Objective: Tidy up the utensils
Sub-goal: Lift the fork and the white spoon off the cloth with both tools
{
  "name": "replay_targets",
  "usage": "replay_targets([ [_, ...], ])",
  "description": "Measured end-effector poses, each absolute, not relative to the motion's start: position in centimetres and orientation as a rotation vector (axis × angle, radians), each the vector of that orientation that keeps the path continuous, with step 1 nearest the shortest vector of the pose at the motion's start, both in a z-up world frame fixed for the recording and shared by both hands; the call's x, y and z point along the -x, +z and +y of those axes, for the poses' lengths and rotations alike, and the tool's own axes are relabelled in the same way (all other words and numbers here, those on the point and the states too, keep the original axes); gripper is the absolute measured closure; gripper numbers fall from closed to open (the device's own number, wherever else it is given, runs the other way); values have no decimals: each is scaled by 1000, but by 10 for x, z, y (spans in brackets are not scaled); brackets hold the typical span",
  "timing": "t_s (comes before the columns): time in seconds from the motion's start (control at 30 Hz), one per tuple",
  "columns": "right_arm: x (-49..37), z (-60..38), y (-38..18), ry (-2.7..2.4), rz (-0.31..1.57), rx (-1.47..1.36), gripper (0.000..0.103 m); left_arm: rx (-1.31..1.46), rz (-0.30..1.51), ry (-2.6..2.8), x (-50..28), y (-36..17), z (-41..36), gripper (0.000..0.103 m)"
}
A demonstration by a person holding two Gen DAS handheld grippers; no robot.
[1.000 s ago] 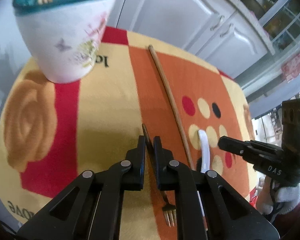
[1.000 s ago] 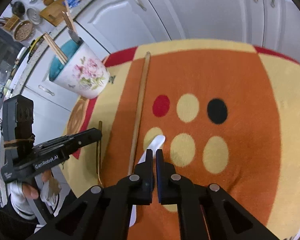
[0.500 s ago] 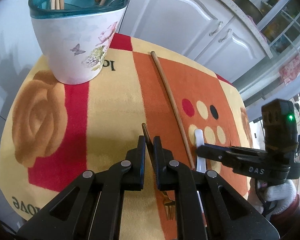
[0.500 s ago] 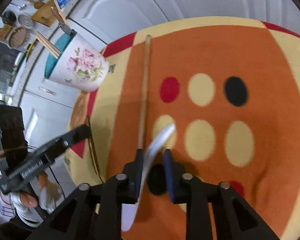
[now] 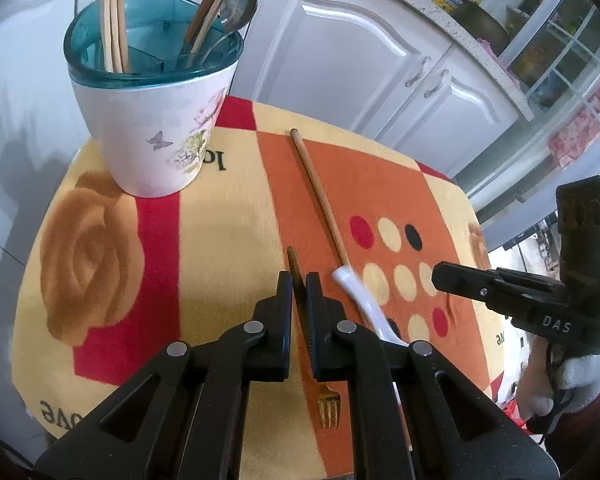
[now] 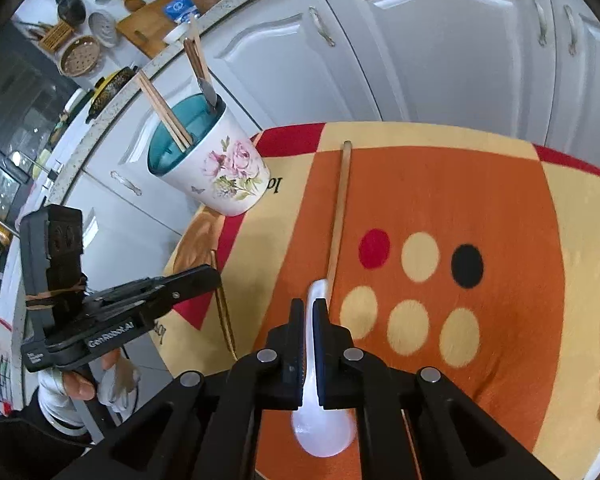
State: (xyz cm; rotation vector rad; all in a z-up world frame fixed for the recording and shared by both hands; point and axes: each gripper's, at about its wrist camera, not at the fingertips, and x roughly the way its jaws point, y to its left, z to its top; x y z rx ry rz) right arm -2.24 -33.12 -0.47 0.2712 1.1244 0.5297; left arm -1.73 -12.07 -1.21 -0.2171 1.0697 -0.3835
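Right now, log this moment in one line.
left gripper: shut on gold fork | right gripper: shut on white spoon | chopstick: on mat

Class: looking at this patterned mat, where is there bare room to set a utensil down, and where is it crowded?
Free: the rose and red band below the floral holder, and the orange field right of the dots. Crowded: the middle, where chopstick, white spoon and gold fork lie close.

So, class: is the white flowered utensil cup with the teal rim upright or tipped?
Upright. The cup stands on its base on the cloth, with chopsticks and a spoon poking out.
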Motion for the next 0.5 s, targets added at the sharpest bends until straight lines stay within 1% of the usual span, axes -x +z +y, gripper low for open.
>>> replay_targets([
  [0.1, 19, -325, -15, 500, 1178, -203, 99, 223, 1076, -377, 17, -15, -119, 98],
  [0.17, 17, -320, -23, 488, 1213, -168, 90, 225, 1080, -374, 16, -17, -119, 98],
  [0.2, 17, -316, -28, 489, 1224, -146, 84, 228, 1082, -372, 16, -18, -118, 98],
  [0.23, 17, -313, -30, 492, 1228, -132, 83, 233, 1084, -370, 15, -18, -116, 98],
  [0.4, 13, -286, -45, 525, 1256, -43, 83, 239, 1096, -358, 14, -22, -109, 97],
  [0.5, 9, -273, -56, 490, 1276, 60, 84, 259, 1118, -351, 11, -29, -105, 97],
])
